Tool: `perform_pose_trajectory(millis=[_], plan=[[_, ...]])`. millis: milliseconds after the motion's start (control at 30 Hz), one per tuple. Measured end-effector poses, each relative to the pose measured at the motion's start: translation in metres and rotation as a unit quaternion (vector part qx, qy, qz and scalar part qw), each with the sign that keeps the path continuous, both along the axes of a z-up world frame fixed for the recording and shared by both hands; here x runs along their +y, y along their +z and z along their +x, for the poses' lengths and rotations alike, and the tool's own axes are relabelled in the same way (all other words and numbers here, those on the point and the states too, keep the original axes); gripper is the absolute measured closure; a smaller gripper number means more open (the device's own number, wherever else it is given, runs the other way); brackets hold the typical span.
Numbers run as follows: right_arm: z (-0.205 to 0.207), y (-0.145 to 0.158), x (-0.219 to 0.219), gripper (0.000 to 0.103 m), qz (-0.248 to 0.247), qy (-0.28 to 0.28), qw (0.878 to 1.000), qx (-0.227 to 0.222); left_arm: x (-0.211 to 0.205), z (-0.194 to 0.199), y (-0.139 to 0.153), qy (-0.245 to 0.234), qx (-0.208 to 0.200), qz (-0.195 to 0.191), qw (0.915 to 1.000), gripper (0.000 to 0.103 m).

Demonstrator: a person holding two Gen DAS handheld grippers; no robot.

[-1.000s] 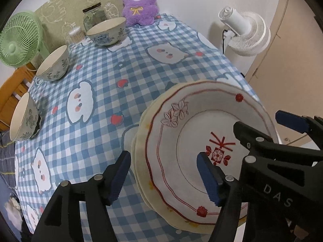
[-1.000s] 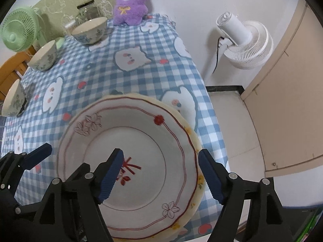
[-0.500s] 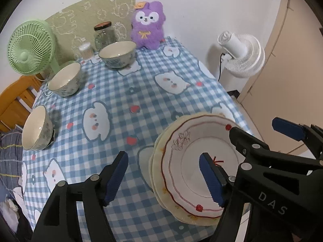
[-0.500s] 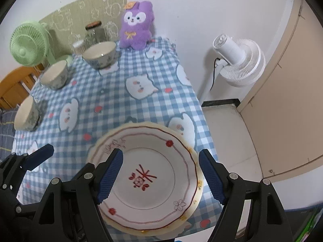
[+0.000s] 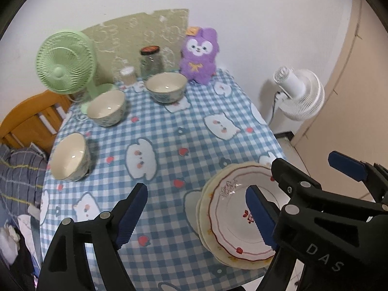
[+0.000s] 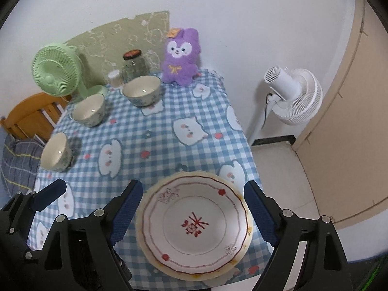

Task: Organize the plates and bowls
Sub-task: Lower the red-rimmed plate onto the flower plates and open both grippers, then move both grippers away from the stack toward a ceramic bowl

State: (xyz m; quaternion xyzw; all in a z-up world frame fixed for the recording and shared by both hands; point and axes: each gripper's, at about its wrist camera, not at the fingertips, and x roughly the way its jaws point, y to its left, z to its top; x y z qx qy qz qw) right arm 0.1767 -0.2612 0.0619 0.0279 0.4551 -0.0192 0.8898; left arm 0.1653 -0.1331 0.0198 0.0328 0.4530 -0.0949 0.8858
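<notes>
While both grippers hang above the near end of the checked tablecloth (image 6: 169, 131), the stack of plates (image 6: 194, 225) lies flat and face up at the near right corner, well apart from the purple plush rabbit (image 6: 180, 60) at the far edge. Being round, the stack has no long axis; the red motif on the top plate reads upright in the right wrist view, its top toward the rabbit.

Three bowls stand upright, mouths up, left of the rabbit: the far bowl (image 5: 166, 87) just in front of the rabbit, the middle bowl (image 5: 106, 108) beside the green fan (image 5: 64, 63), and the near bowl (image 5: 69, 156) farthest from the rabbit, at the left edge.

Held wide apart and gripping nothing, the right gripper (image 6: 194, 213) tilts down over the stack, its blue pads straddling the plates without touching them. The left gripper (image 5: 196, 215) is likewise spread and grasps nothing, angled down over the cloth just left of the stack, pointing toward the rabbit.
</notes>
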Motion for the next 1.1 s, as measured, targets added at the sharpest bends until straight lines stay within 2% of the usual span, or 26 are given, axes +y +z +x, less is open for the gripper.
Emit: perform_pose_trajectory(millis=[333, 500, 633, 900, 1100], plan=[[0.001, 0.024, 0.026, 0.015, -0.021, 0.059, 0.998, -0.027, 0.024, -0.014, 0.022, 0.064, -0.026, 0.005, 0.9976, 0.018], [0.006, 0.03, 0.038, 0.015, -0.009, 0.069, 0.997, -0.034, 0.036, -0.015, 0.028, 0.08, -0.036, 0.005, 0.9961, 0.018], [0.014, 0.03, 0.056, 0.015, -0.003, 0.073, 0.997, -0.029, 0.052, -0.007, 0.028, 0.087, -0.036, -0.001, 0.9955, 0.018], [0.026, 0.027, 0.099, 0.015, -0.004, 0.064, 0.997, -0.036, 0.086, 0.011, 0.026, 0.079, -0.038, 0.022, 0.9959, 0.018], [0.039, 0.02, 0.133, 0.015, -0.007, 0.054, 0.998, -0.029, 0.121, 0.023, 0.018, 0.077, -0.033, 0.014, 0.9964, 0.018]])
